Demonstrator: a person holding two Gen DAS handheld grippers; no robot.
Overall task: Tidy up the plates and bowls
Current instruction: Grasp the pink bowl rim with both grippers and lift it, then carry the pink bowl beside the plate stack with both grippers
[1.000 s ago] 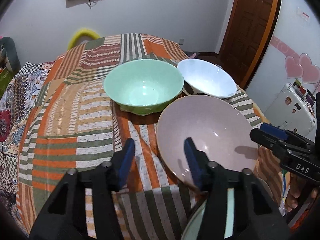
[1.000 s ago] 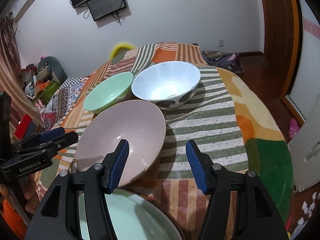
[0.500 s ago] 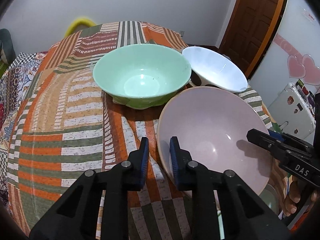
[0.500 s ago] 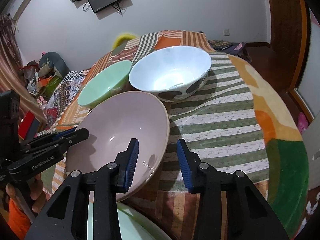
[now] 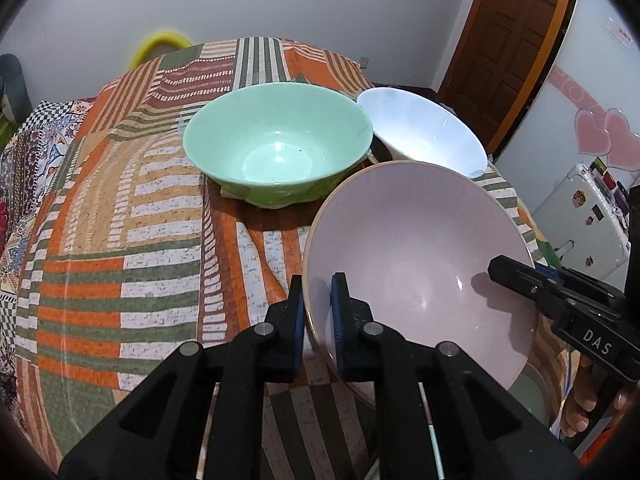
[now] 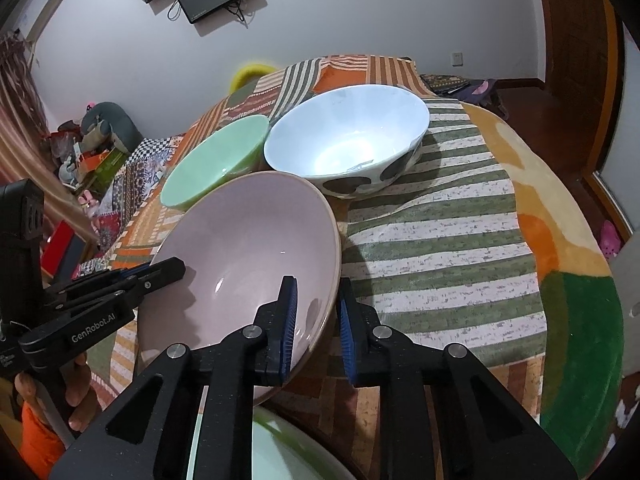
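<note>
On the counter, spread with a patchwork cloth of orange, green and white stripes, three bowls stand close together. The pink bowl is nearest and sits tilted, its far rim raised toward the other two. The left claw is clamped on its left rim — one blue pad inside the bowl, the other outside, both pressed to the wall. The right claw straddles the opposite rim, one finger inside and one outside; the inner pad lies against the bowl, while a sliver of gap shows by the outer pad, so I cannot tell whether it is truly gripping.

Behind the pink bowl, the green bowl sits upright on the left, and the white bowl with dark spots on its outside stands just beside it on the right; the two rims look to be touching or nearly so. The pink bowl's raised rim overlaps both in the views.

Under the right claw, at the near edge of the counter, part of a pale green plate shows — the pink bowl's lower side hangs over it.
</note>
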